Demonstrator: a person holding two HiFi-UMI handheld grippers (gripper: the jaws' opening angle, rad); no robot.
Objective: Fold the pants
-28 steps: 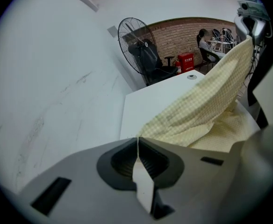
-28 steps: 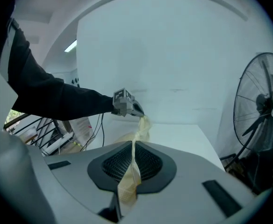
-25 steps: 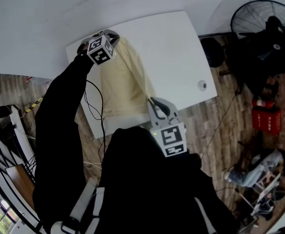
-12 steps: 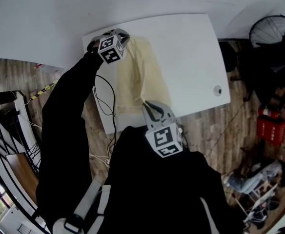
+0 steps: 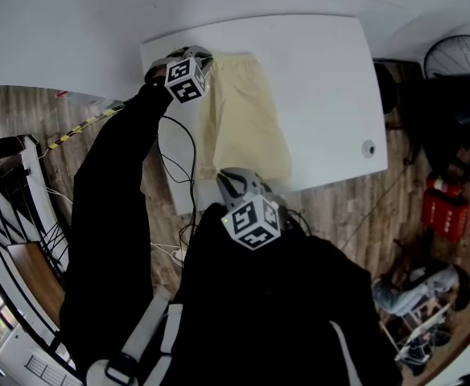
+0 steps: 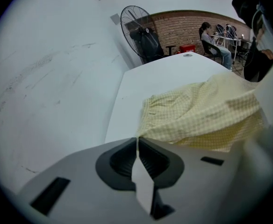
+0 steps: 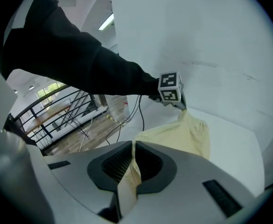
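Observation:
Pale yellow checked pants [image 5: 243, 115] lie stretched along the left part of the white table [image 5: 315, 71]. At the table's far left corner, my left gripper [image 5: 201, 58] is shut on one end of the pants. In the left gripper view the jaws [image 6: 137, 141] pinch the cloth's edge, and the pants [image 6: 206, 111] spread away beyond them. My right gripper [image 5: 227, 175] is at the table's near edge, shut on the other end. The right gripper view shows a strip of fabric clamped in the gripper [image 7: 132, 155], with the pants [image 7: 183, 134] running up to the left gripper [image 7: 171, 90].
A small round object [image 5: 368, 148] sits near the table's right edge. Black cables [image 5: 179, 159] hang off the left side. A standing fan [image 5: 460, 63] and a red box [image 5: 443, 207] are on the wooden floor to the right. A white wall runs behind the table.
Both grippers have come down with the pants held between them. The right gripper has moved left toward the near table edge, and the cloth now lies flatter on the table.

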